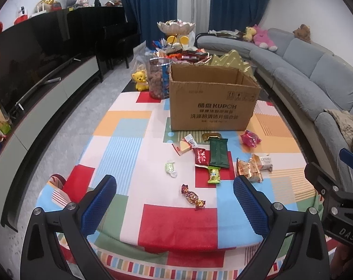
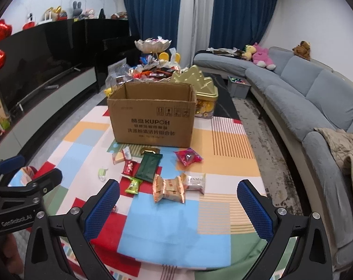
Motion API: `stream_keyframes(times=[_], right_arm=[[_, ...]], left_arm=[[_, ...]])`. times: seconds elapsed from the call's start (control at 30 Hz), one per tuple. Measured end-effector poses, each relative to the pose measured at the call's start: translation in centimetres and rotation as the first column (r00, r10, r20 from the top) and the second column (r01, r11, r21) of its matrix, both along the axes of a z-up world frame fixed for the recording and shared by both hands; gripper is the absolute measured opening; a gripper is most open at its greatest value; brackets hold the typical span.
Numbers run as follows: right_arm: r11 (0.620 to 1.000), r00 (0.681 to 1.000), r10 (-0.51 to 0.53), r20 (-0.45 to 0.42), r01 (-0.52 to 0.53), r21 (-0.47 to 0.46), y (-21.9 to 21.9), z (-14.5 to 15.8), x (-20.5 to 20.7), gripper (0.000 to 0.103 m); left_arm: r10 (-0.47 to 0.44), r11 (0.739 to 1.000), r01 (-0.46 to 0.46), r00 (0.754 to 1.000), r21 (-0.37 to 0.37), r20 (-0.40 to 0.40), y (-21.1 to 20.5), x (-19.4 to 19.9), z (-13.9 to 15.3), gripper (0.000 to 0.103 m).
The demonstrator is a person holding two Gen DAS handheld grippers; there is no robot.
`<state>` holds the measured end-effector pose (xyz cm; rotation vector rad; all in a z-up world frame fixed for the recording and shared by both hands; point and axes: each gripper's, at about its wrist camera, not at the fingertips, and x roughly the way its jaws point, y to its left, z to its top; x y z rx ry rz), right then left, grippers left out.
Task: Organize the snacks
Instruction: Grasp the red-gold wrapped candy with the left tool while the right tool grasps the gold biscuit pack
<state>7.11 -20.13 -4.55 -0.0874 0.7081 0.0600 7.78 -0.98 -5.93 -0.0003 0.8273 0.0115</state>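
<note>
An open cardboard box (image 1: 211, 105) (image 2: 153, 121) stands on the patchwork tablecloth (image 1: 129, 140). Several wrapped snacks lie in front of it: a dark green bar (image 1: 219, 151) (image 2: 149, 165), a red packet (image 1: 201, 156), a pink packet (image 1: 250, 138) (image 2: 188, 156), a lime candy (image 1: 213, 175) (image 2: 133, 185), a gold-red twist candy (image 1: 192, 196), orange-striped biscuit packs (image 2: 168, 187) and a white pack (image 2: 196, 182). My left gripper (image 1: 175, 198) hovers open just short of the twist candy. My right gripper (image 2: 178, 201) is open near the biscuit packs, holding nothing.
Behind the box are a nut jar (image 1: 158, 79), a yellow bear figure (image 1: 140, 80), a gold tin (image 2: 203, 93) and a heap of snacks under a shell-shaped bowl (image 1: 176, 26). A grey sofa (image 2: 304, 98) runs along the right, a TV cabinet (image 1: 48, 88) along the left.
</note>
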Motion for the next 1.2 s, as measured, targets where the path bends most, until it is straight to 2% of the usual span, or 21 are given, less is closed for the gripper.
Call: stream_keyframes(times=[0.23,0.47,0.53,0.6,0.87,1.0,1.13,1.2], right_arm=[[0.999,0.999,0.043,-0.025,-0.043,-0.002,0.2,-2.0,2.3,0.098],[0.998,0.994,0.055,-0.097,-0.053,0.021,-0.1,-5.3,5.2,0.094],[0.998,0.991,0.066,-0.120,-0.064,0.028,0.0,-6.3,5.9,0.086],[0.997,0.988,0.072,-0.136,-0.069,0.026,0.1,-7.2,6.5,0.084],[0.997,0.982,0.083,-0.169,-0.082,0.015,0.7,-9.7,8.4,0.084],[0.996,0.978,0.087,-0.189,-0.086,0.017,0.9,-10.9,9.2,0.084],[0.996,0.975,0.091,-0.205,-0.089,0.020,1.1,-12.0,9.8,0.084],[0.996,0.973,0.091,-0.212,-0.090,0.016,1.1,-12.5,10.1,0.084]], left_arm=[[0.017,1.000,-0.018,0.999,-0.007,-0.049,-0.8,2.0,-2.7,0.098],[0.032,0.999,-0.033,0.993,-0.006,-0.113,-1.5,3.9,-5.9,0.092],[0.035,0.999,-0.037,0.990,-0.006,-0.137,-1.6,4.5,-6.9,0.089],[0.041,0.999,-0.042,0.987,-0.007,-0.156,-1.6,4.9,-7.7,0.088],[0.078,0.996,-0.088,0.969,-0.033,-0.236,-1.3,6.4,-11.0,0.082],[0.071,0.995,-0.089,0.957,-0.054,-0.280,-1.7,6.9,-12.4,0.071],[0.083,0.991,-0.113,0.944,-0.076,-0.319,-1.6,7.2,-13.5,0.068],[0.090,0.988,-0.126,0.938,-0.086,-0.335,-1.5,7.4,-14.1,0.064]])
